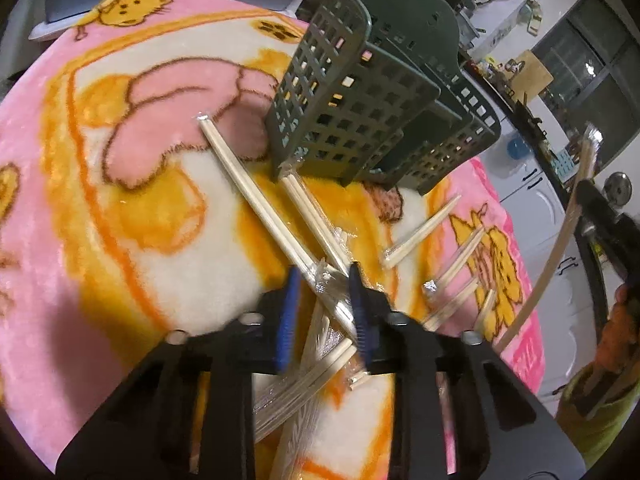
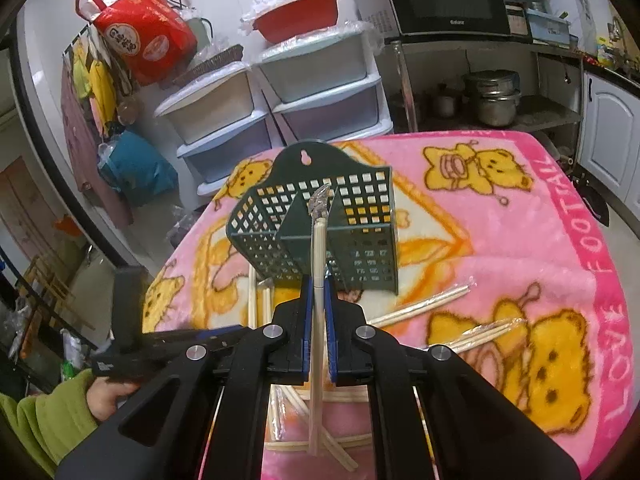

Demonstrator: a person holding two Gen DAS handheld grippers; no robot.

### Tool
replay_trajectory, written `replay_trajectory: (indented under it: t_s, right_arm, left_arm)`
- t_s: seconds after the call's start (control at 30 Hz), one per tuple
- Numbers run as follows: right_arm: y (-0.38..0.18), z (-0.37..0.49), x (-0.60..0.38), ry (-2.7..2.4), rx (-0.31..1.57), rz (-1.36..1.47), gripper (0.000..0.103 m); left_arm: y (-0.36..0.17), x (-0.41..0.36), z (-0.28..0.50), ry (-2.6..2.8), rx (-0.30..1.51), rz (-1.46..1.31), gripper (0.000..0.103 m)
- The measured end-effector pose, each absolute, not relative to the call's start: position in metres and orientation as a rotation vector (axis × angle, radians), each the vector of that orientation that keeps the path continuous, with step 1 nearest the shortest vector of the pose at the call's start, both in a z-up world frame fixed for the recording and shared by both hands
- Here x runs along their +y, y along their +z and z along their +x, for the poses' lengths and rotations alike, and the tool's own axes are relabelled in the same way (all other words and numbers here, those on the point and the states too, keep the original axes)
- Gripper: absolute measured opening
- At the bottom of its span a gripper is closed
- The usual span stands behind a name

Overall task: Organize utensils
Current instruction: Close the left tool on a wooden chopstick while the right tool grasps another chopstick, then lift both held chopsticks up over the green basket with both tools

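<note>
- Right gripper [image 2: 318, 292]: clamped on one wrapped chopstick pair [image 2: 318, 264], raised above the blanket [image 2: 500, 240], tip before the green basket [image 2: 320, 232].
- Left gripper [image 1: 324, 280]: jaws apart, straddling loose chopsticks [image 1: 256, 196] lying just before the basket [image 1: 360, 100].
- Blanket's far edge stays bare.
</note>
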State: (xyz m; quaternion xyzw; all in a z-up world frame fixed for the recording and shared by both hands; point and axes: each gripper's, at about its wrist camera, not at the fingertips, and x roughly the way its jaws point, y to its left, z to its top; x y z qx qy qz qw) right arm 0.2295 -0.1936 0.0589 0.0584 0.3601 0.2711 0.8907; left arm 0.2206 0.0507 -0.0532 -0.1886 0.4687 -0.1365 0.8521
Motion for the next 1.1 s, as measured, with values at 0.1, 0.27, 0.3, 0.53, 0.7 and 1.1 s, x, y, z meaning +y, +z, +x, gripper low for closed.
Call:
replay_trajectory:
  t_s: [0.1, 0.27, 0.3, 0.53, 0.7, 1.1]
  right_arm:
    - [0.065, 0.229, -0.194, 0.565, 0.735, 0.121, 0.006]
    - [0.080, 0.229, -0.194, 0.576, 0.697, 0.124, 0.006]
    - [0.083, 0.229, -0.194, 0.578, 0.689, 0.125, 0.006]
    - [0.115, 0.232, -0.195, 0.585, 0.604, 0.138, 0.006]
    - [0.138, 0.236, -0.197, 0.575, 0.541, 0.137, 0.006]
    - [0.171, 0.260, -0.195, 0.511, 0.419, 0.130, 0.006]
  left_arm:
    - [-0.048, 0.046, 0.220, -0.292, 0.976, -0.371, 0.003]
    - [-0.025, 0.041, 0.219, -0.311, 0.923, -0.345, 0.001]
    - [-0.021, 0.041, 0.220, -0.316, 0.916, -0.342, 0.000]
    - [0.031, 0.038, 0.219, -0.369, 0.808, -0.331, 0.000]
    - [0.071, 0.031, 0.223, -0.408, 0.735, -0.324, 0.000]
    - [0.153, 0.020, 0.226, -0.444, 0.570, -0.277, 0.000]
